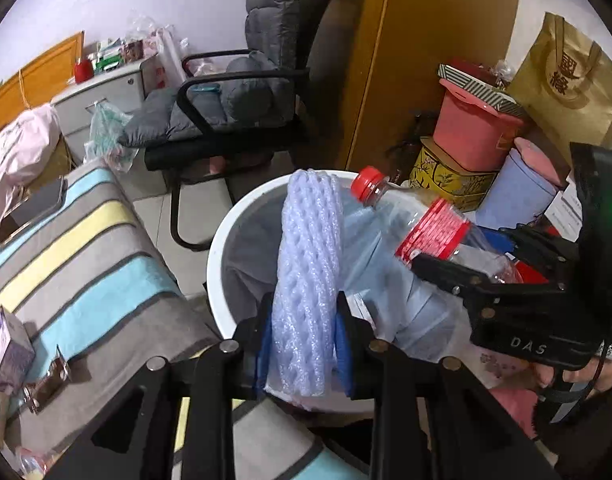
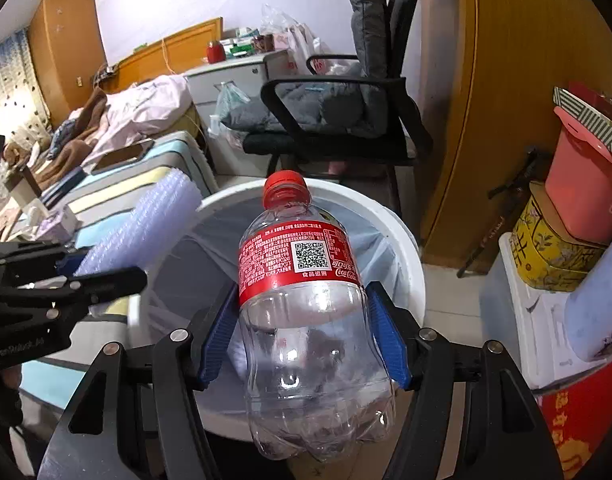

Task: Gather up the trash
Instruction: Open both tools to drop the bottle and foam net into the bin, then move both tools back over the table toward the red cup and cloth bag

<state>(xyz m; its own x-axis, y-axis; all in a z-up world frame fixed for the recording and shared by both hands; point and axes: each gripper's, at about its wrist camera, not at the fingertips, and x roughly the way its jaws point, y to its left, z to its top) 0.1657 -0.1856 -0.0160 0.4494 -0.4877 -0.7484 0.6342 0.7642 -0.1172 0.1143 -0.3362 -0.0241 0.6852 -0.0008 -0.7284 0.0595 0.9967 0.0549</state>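
Note:
My left gripper (image 1: 303,344) is shut on a white foam net sleeve (image 1: 308,264) and holds it over the white trash bin (image 1: 215,256), which has a grey liner. My right gripper (image 2: 306,328) is shut on an empty clear plastic cola bottle (image 2: 306,320) with a red cap and red label, held over the same bin (image 2: 410,248). The bottle also shows in the left wrist view (image 1: 422,224), just right of the foam sleeve. The foam sleeve shows in the right wrist view (image 2: 145,224), at the left, over the bin's rim.
A striped bed cover (image 1: 85,264) lies left of the bin with a small box (image 1: 5,352) and a phone (image 1: 37,204) on it. A black chair (image 1: 241,108) stands behind the bin. Stacked boxes and a pink tub (image 1: 474,132) crowd the right side by a wooden door (image 2: 506,100).

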